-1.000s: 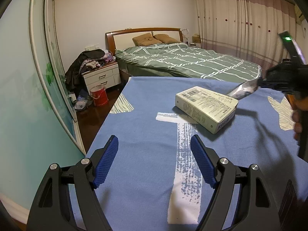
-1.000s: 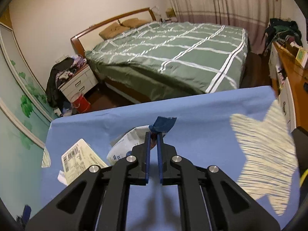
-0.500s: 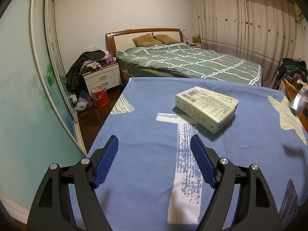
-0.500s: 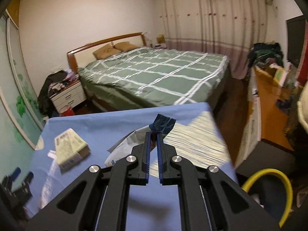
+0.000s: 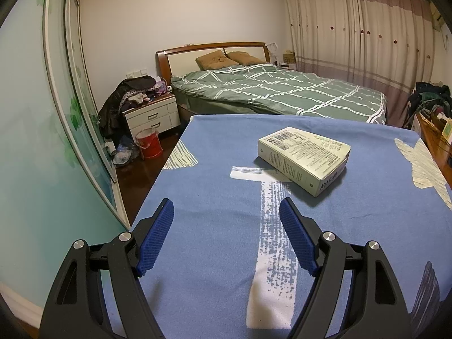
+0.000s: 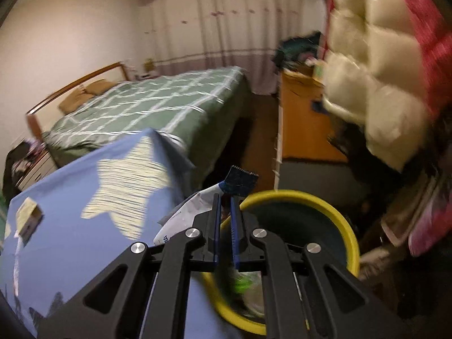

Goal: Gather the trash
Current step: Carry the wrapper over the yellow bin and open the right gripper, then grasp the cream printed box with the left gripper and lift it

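My right gripper [image 6: 224, 197] is shut on a white wrapper [image 6: 186, 214] with a dark blue torn end, held above the near rim of a yellow-rimmed bin [image 6: 325, 206] beside the table. Green and pale trash lies inside the bin. A cream carton [image 5: 303, 158] with barcodes lies flat on the blue tablecloth [image 5: 214, 175]; the carton [image 6: 28, 216] shows small at the far left in the right wrist view. My left gripper [image 5: 227, 213] hovers open over the cloth, short of the carton, with nothing between its blue pads [image 5: 156, 234].
A green checked bed [image 5: 282, 96] stands beyond the table. A white nightstand [image 5: 152, 118] piled with clothes and a red bucket [image 5: 148, 142] sit at the left. A wooden cabinet [image 6: 299, 118] and a puffy cream and red jacket [image 6: 381, 79] are right of the bin.
My right gripper swung right with the wrapper, from over the table to above the yellow-rimmed bin, and left the left wrist view. The left gripper and the carton stayed put.
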Tool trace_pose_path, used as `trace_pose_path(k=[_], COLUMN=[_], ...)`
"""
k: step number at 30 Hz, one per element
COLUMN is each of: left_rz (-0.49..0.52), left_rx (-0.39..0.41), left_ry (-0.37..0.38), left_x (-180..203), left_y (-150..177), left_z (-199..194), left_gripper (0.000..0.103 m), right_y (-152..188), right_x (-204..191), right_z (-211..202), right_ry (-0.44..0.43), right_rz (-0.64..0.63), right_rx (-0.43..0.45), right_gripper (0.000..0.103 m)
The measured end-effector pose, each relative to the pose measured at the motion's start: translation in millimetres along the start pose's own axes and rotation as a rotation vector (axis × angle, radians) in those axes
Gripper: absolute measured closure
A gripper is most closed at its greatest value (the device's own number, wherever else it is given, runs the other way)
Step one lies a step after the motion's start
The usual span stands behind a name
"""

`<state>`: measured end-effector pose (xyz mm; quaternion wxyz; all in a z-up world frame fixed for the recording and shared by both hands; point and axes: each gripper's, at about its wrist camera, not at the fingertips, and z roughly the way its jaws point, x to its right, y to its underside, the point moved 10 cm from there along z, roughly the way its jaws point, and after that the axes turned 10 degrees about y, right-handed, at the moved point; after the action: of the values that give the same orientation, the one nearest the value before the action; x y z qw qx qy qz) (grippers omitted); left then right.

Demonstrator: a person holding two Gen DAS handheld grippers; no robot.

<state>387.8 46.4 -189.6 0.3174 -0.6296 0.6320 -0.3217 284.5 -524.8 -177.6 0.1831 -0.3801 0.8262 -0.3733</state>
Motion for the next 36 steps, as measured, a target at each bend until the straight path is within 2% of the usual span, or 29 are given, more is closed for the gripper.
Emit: trace_pose_path(k=[4, 6, 8, 12, 16, 22, 24, 30, 32, 36], left_rz=[-0.004, -0.004, -0.002, 0.007, 0.009, -0.012, -0.027, -0.082, -0.103, -0.146], left_rx=[-0.002, -0.001, 0.002, -0.003, -0.025, -0.078, -0.086, -0.104, -0.103, -0.12], left_ry=[-0.003, -0.005, -0.006, -0.015, -0.015, 0.065, 0.094, 0.106, 0.077, -0.053], left_x=[-1, -1, -1, 0, 6, 44, 63, 112, 121, 117], left_y=[0, 0, 0, 0, 2, -4, -13, -53, -71, -94], left_z=[1, 0, 0, 1, 4, 9, 12, 46, 63, 101], left_gripper=[0.026, 0.023, 0.022, 0.021, 0.02, 0.014, 0.011, 0.011, 0.011, 0.011], right_y=[7, 11, 15, 27, 28, 23, 23, 19, 19, 19], right_x=[27, 32, 31, 21, 8, -1, -4, -11, -14, -19], right_z=[15, 18, 17, 15, 10, 0, -1, -3, -3, -3], right_ry=[0.037, 0.042, 0.036, 0.005, -0.014, -0.016, -0.03, -0.069, -0.082, -0.105], right_rz=[0.04, 0.059, 0.067, 0.046, 0.026, -0.004, -0.007, 0.0, -0.005, -0.011], right_rx=[-0.033, -0.037, -0.03, 0.0, 0.034, 0.086, 0.089, 0.074, 0.072, 0.071], right_gripper=[0.094, 0.088, 0.075, 0.072, 0.059, 0.053, 0.053, 0.053, 0.053, 0.053])
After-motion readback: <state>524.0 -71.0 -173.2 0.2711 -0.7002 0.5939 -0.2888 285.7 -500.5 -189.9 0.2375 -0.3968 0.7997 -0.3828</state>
